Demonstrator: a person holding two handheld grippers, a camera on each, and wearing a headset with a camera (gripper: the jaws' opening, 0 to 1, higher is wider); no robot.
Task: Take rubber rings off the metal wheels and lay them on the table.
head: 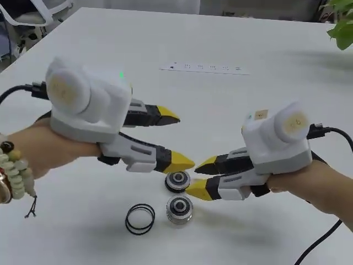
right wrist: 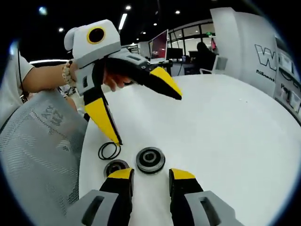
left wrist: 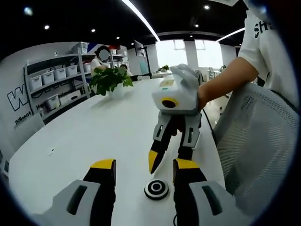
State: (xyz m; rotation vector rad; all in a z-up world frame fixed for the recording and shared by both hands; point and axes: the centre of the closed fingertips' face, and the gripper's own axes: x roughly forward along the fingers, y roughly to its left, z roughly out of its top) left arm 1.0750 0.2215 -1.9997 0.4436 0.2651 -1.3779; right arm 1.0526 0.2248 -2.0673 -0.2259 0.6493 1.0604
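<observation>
The head view looks down from close above the table, the low left gripper view faces the right gripper, the right gripper view faces the left gripper, and all share the wheels at lower centre.

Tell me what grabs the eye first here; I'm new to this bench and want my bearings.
Two yellow-tipped tools nearly meet over the white table: the left tongs are spread wide, and the right tongs are open more narrowly. Below their tips sits one metal wheel, with a second wheel nearer the person. Black rubber rings lie flat beside the second wheel.
</observation>
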